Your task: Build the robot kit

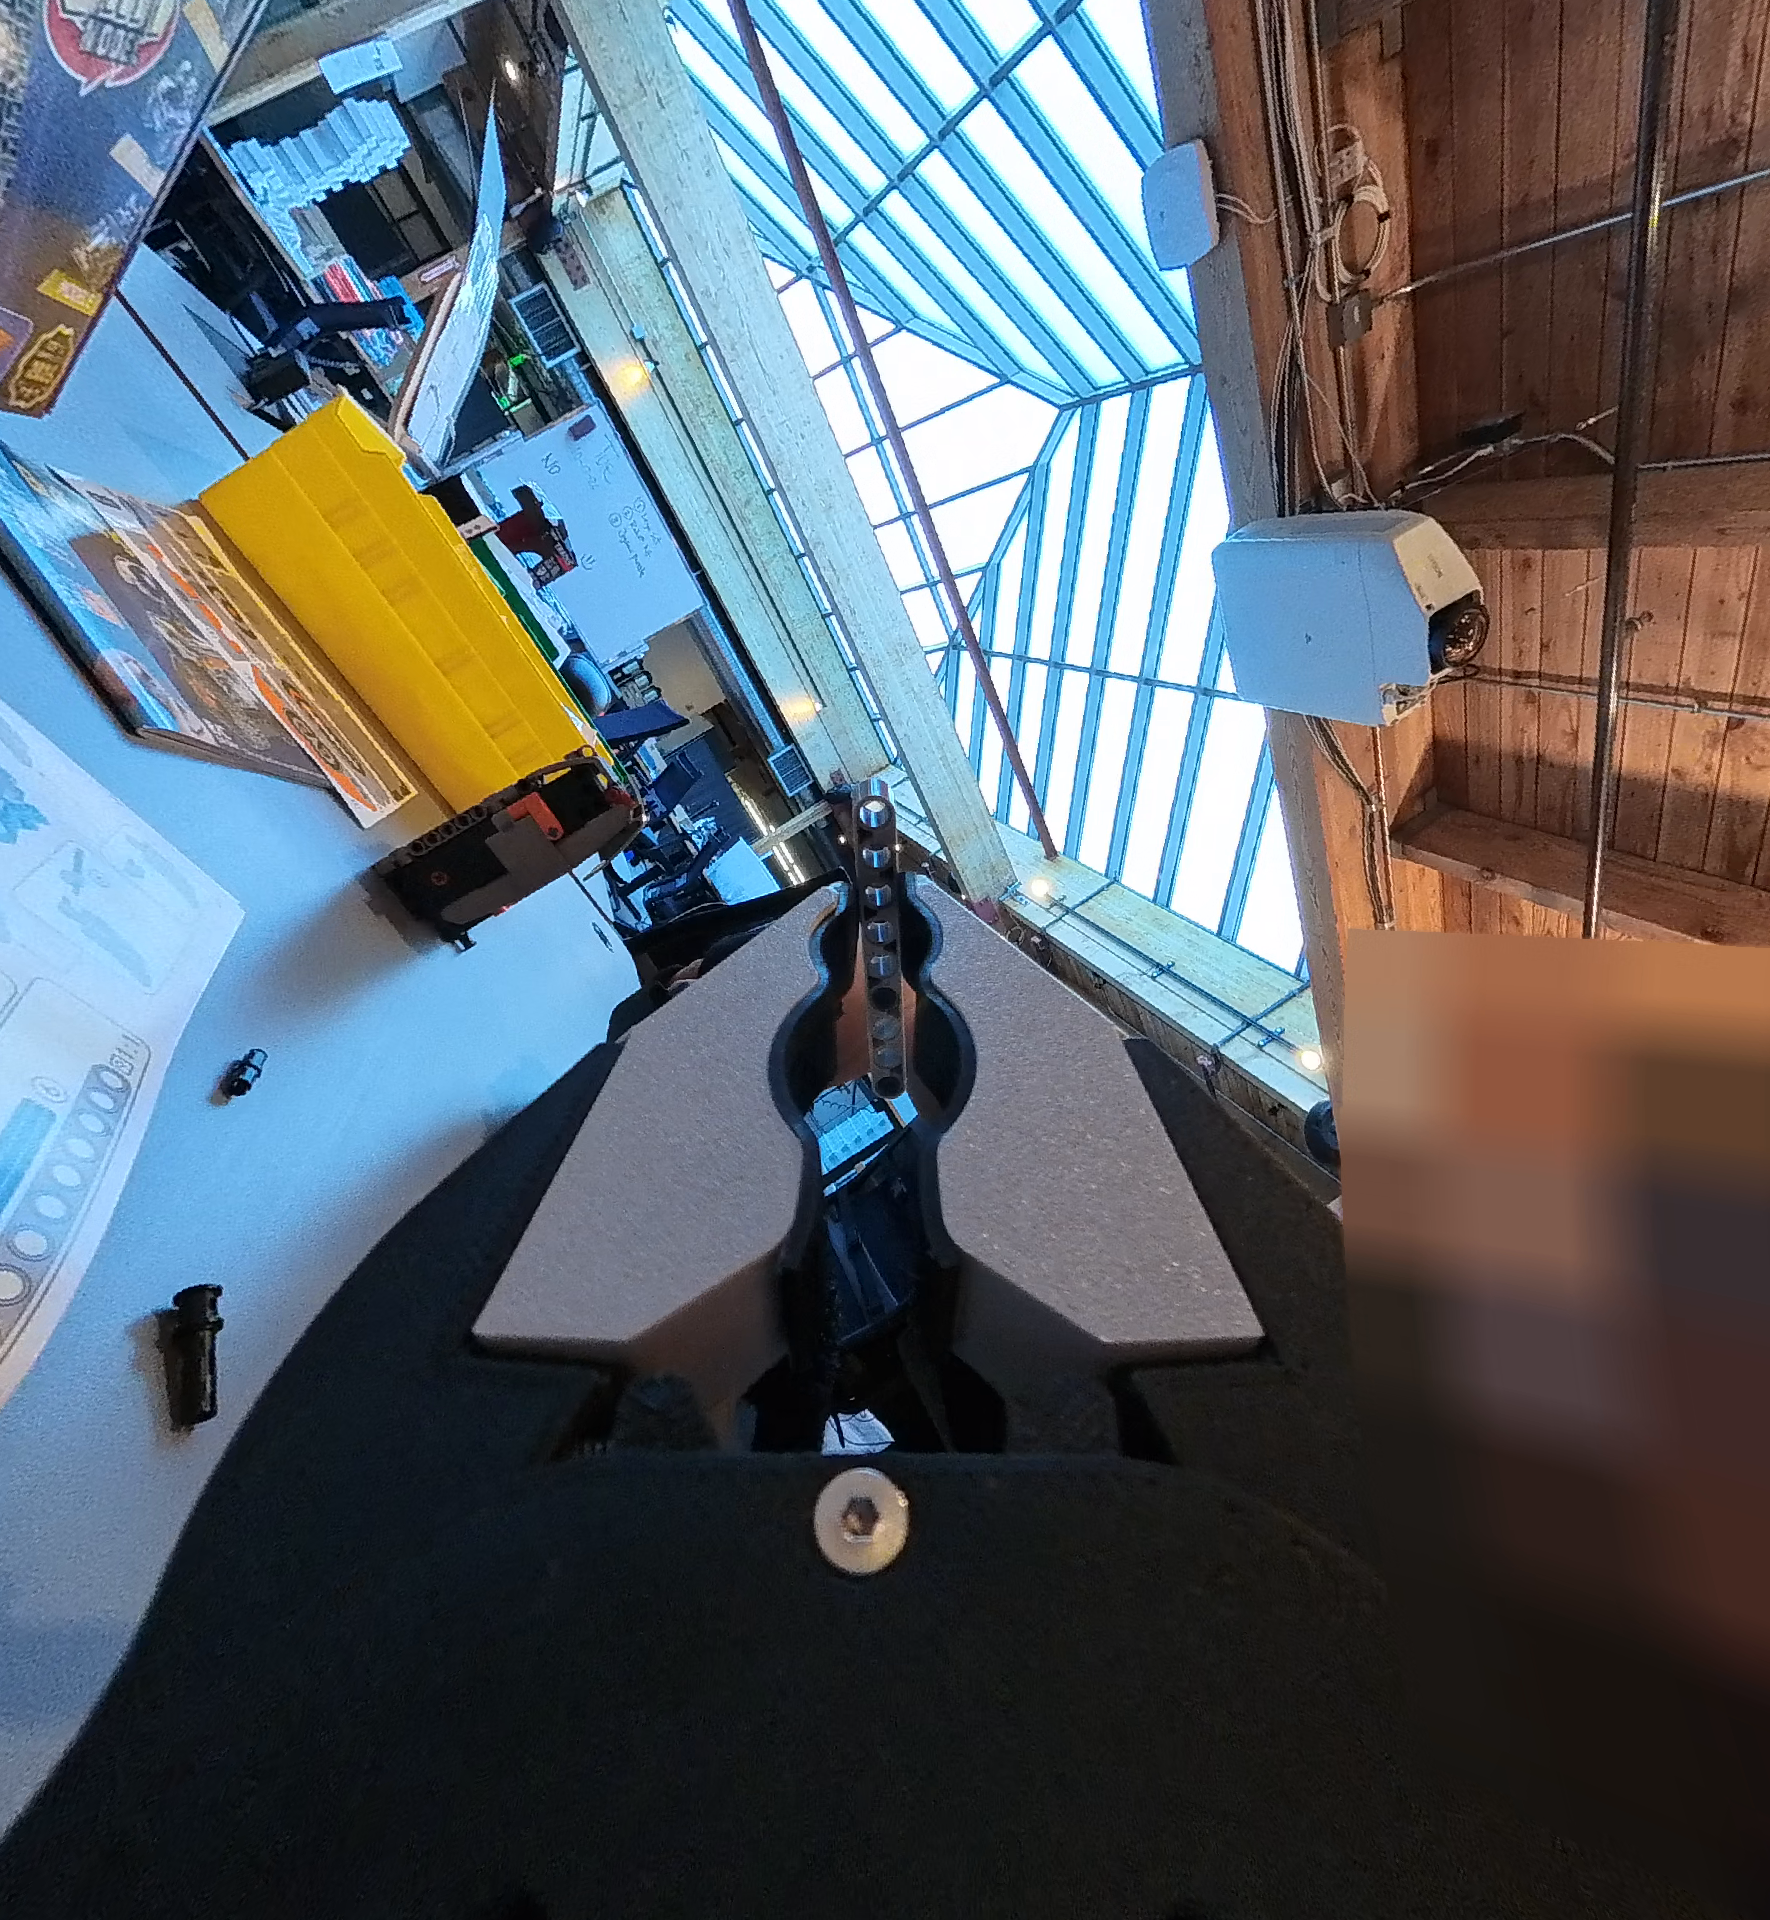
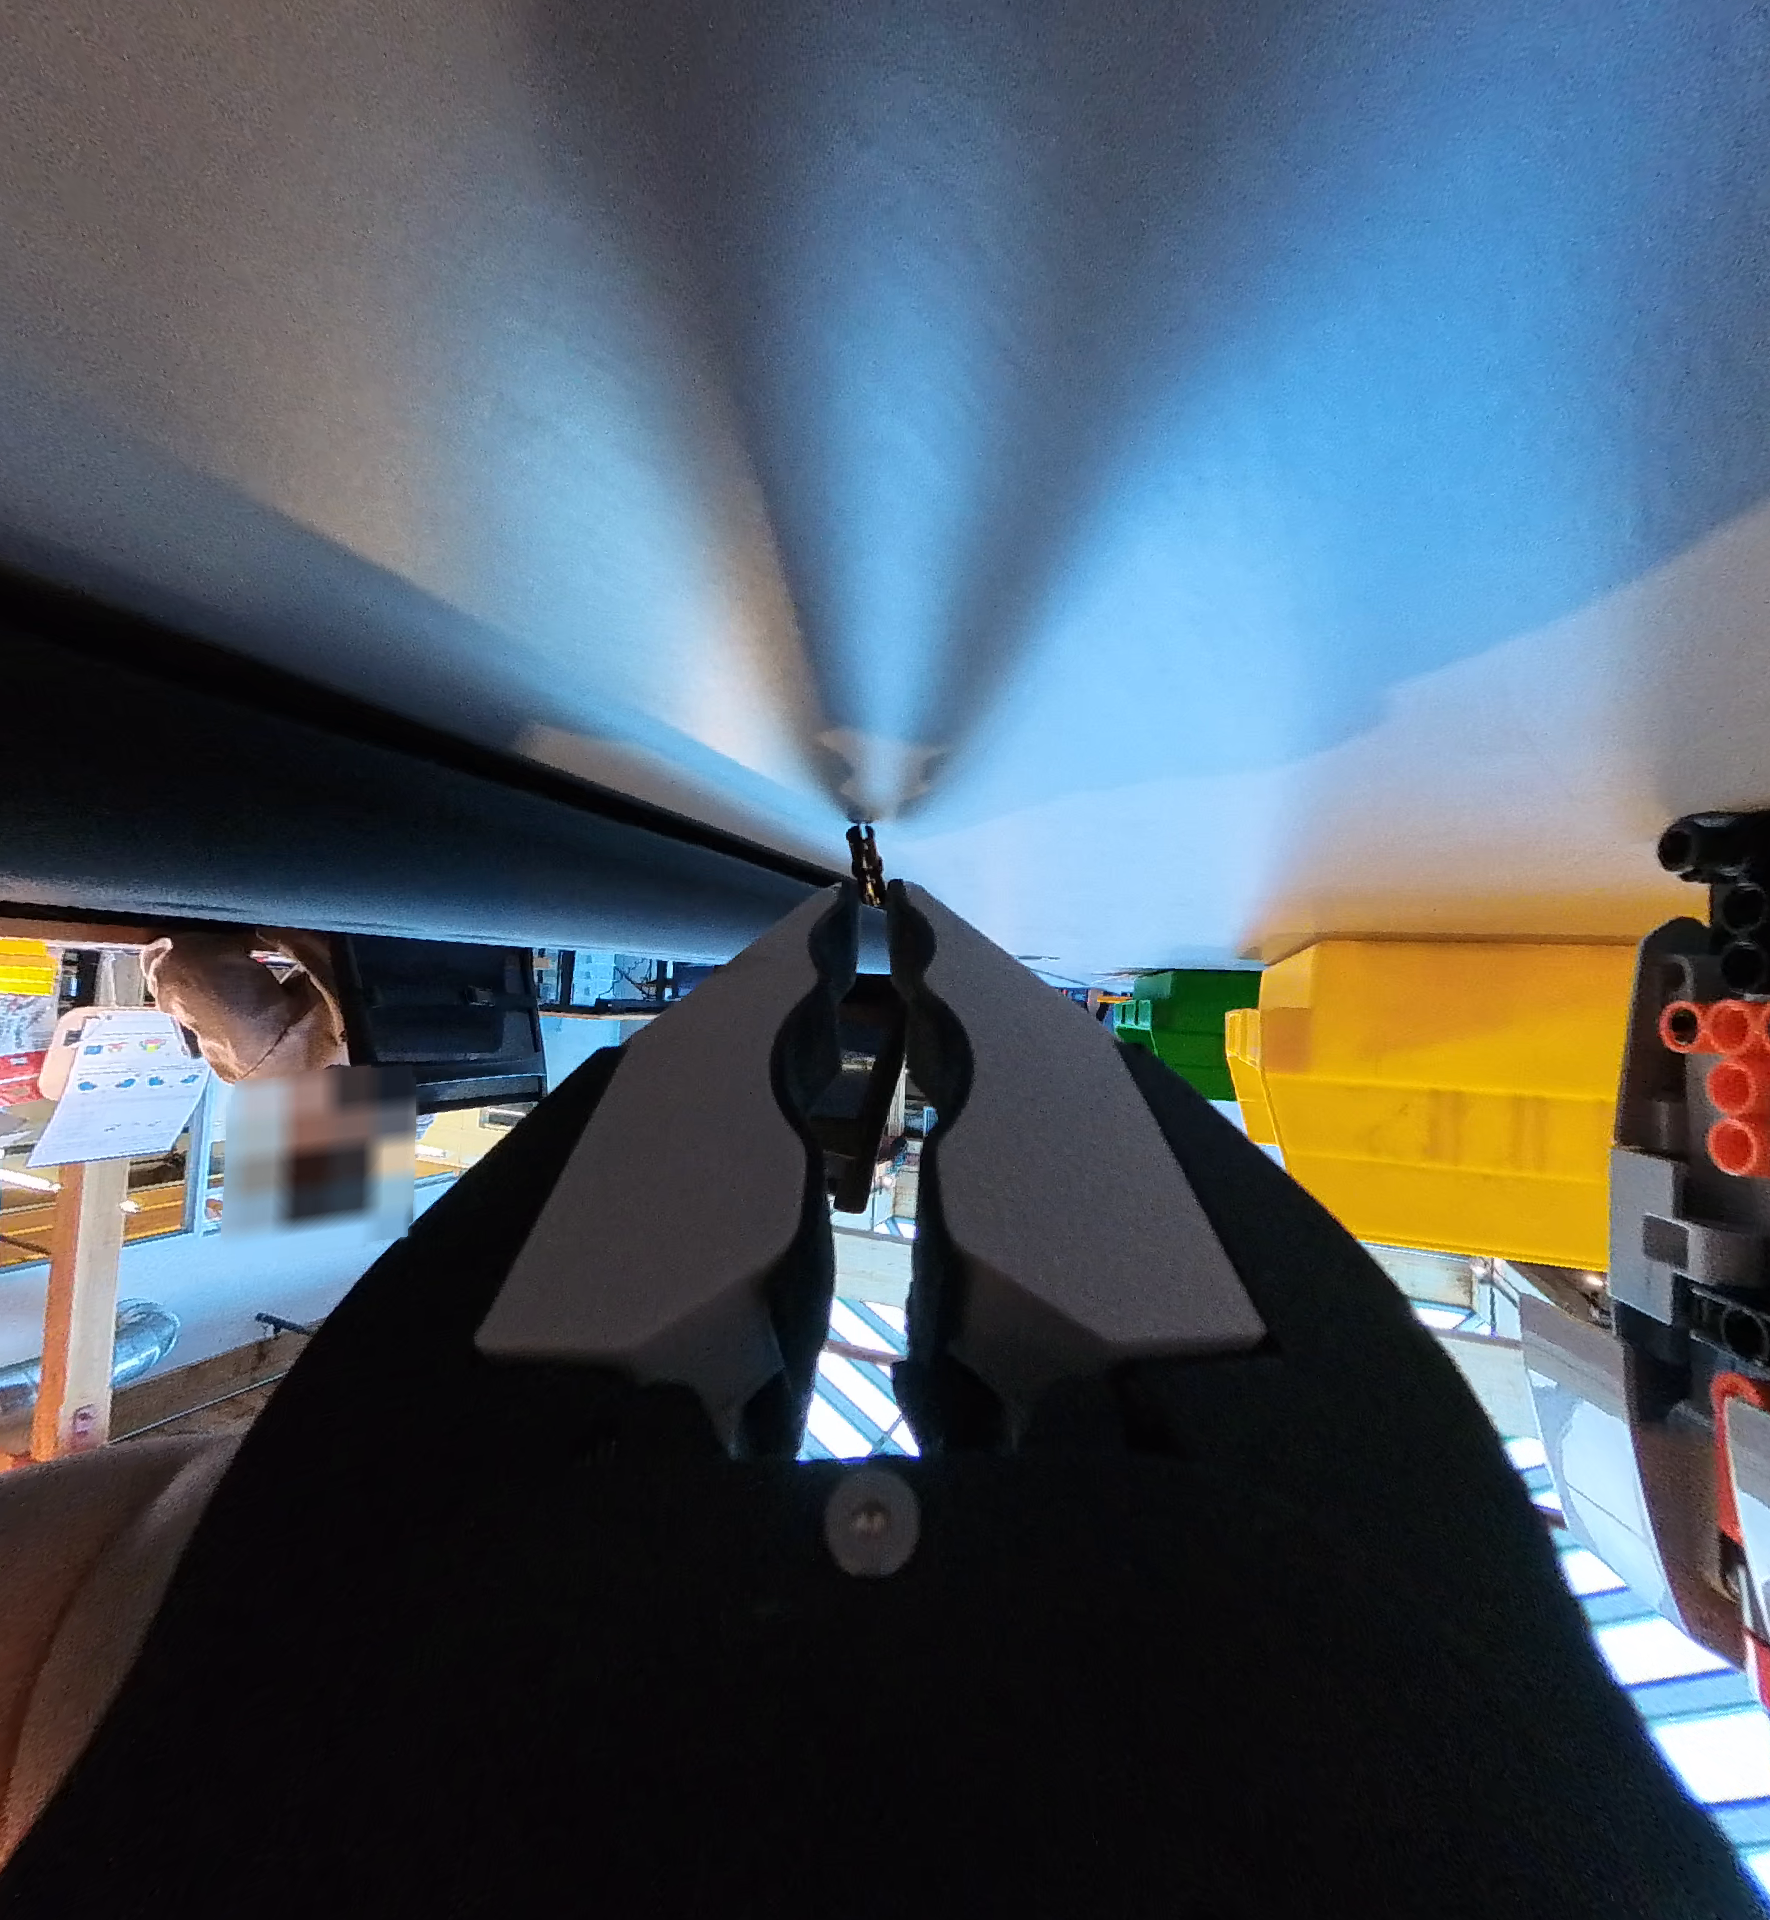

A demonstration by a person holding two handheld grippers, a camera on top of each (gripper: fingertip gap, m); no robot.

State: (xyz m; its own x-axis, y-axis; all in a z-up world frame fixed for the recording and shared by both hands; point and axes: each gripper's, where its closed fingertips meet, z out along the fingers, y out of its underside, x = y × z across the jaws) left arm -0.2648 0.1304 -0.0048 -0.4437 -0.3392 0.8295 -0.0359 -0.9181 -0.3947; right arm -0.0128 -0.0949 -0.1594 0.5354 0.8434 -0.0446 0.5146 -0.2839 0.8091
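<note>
— What did we hold in the left gripper?

— We clenched a long grey beam of smooth plastic, with a row of round holes. It stood between the matte grey fingers and its end rose past the tips, up in the air over the white table.

— And the right gripper?

— Its tips were pinched on a small dark pin, thin and ribbed, which touched the white table.

— What lay around us?

— Near the left gripper two short black pins lay apart on the table, beside a printed paper sheet. Farther off we saw a dark blocky model with an orange piece, and behind it a yellow plastic bin with ribbed walls. In the right view the same kind of model showed round orange tubes, next to the yellow bin and a green one.
</note>
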